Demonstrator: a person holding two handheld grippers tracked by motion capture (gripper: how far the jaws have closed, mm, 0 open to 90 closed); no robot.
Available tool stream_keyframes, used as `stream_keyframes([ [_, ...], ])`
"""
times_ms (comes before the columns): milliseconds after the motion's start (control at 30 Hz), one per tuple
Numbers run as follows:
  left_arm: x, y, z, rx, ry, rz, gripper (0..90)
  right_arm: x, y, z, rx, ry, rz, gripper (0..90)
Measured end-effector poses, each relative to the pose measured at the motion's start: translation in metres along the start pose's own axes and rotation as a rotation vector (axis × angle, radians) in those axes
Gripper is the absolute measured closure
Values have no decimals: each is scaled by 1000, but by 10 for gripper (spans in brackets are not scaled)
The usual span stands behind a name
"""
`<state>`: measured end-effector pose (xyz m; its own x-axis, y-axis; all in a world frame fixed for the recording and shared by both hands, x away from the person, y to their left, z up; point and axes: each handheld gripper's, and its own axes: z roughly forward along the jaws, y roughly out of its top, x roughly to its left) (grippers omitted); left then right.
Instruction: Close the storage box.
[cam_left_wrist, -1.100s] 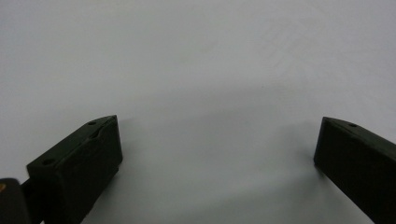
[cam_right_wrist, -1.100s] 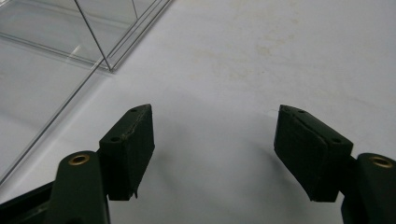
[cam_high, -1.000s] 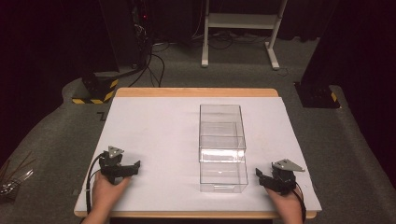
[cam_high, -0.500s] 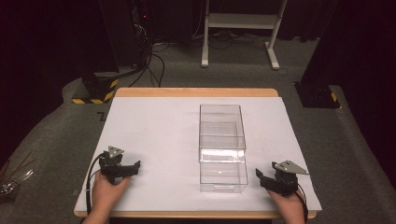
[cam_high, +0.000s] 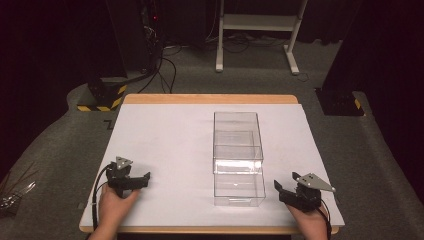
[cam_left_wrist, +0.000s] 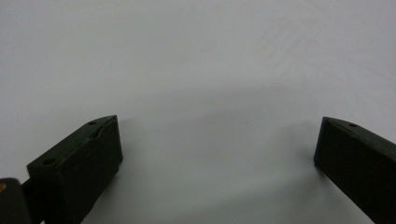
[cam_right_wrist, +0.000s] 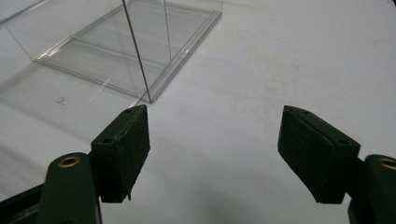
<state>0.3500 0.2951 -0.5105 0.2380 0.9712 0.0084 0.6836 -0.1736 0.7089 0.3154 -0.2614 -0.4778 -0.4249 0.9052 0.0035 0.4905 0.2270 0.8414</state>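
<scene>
**Almost nothing has shifted; both grippers rest at the near edge**

Nothing of note has moved since the earlier high view: your two hands sit at the near corners of the table (cam_high: 165, 125) as before, the right one nudged only a trace. The clear box (cam_high: 238, 157) stands upright in the middle of the white sheet, long side running away from you, nearer your right gripper (cam_high: 292, 192) than your left gripper (cam_high: 131, 181).

Both sets of fingers are released and hold nothing; in the right gripper view the fingers (cam_right_wrist: 123, 149) stand wide apart with the box corner just beyond the left one, while the left gripper view has bare sheet between its fingers (cam_left_wrist: 81, 163).

The main risk is the box itself. It looks light and thin-walled, so a one-sided push from your right gripper would likely skid it across the smooth sheet or tip it rather than seat it in the grip. Its transparent walls are also hard to read, so you may misjudge where the edge lies and clip it.

Nothing stands between either gripper and the box. The white frame (cam_high: 257, 22) and cables (cam_high: 165, 65) lie on the floor well beyond the table.
</scene>
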Motion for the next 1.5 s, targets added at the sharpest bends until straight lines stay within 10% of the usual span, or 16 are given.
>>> stream_keyframes([
  [1500, 0, 0, 0, 1, 0, 0, 12, 24, 21, -31, -106, 67, -40, 250],
])
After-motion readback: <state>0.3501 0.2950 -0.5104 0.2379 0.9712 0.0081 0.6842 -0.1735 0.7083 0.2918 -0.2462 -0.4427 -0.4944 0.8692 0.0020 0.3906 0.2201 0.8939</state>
